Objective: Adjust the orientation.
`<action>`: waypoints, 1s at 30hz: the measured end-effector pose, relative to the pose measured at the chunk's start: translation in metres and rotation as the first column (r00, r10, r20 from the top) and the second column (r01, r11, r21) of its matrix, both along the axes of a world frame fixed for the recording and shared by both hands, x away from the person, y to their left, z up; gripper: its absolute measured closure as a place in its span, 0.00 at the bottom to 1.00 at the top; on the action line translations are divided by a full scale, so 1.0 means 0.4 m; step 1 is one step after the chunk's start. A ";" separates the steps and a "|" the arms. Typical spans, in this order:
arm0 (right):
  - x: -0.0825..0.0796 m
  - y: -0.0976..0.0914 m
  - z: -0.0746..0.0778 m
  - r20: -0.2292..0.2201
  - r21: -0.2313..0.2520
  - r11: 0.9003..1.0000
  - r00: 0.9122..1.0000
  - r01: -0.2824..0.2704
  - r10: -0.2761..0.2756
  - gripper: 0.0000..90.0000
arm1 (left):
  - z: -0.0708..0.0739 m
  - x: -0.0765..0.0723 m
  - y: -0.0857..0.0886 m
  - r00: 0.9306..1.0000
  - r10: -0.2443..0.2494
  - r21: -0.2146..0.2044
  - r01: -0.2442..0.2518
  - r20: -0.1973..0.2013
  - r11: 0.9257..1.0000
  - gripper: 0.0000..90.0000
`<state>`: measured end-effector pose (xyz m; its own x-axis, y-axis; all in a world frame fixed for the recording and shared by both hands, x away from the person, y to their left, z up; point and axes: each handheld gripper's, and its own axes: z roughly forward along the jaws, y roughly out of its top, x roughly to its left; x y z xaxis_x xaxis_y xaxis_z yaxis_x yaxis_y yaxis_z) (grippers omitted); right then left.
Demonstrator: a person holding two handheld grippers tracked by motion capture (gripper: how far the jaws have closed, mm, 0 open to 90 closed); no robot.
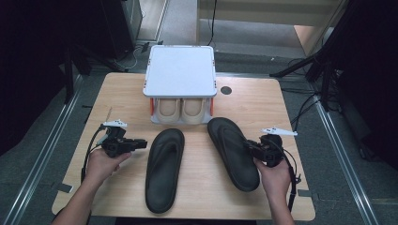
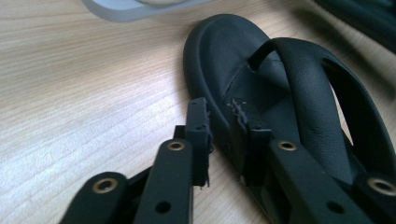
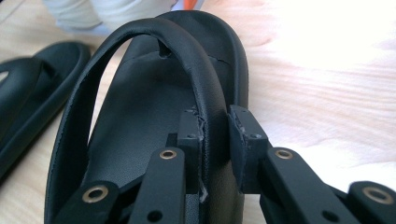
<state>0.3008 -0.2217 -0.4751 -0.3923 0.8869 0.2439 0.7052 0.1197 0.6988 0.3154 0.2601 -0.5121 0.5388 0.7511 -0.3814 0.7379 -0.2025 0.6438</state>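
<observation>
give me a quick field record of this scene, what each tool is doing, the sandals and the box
left tool: jaws straddle the sole edge of the left sandal; contact not clear
right tool: jaws on either side of the strap of the right sandal; the left pad touches it, a slight gap shows at the right pad
sandals: two black flip-flops, flat on the table, toes toward the box
box: white-lidded shoe box at the far side of the table, open front showing a beige pair
</observation>
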 end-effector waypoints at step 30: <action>-0.031 0.162 -0.082 -0.040 -0.018 0.988 0.987 -0.154 0.153 0.84 | -0.040 0.022 -0.041 0.997 -0.075 0.060 0.074 0.009 0.995 0.99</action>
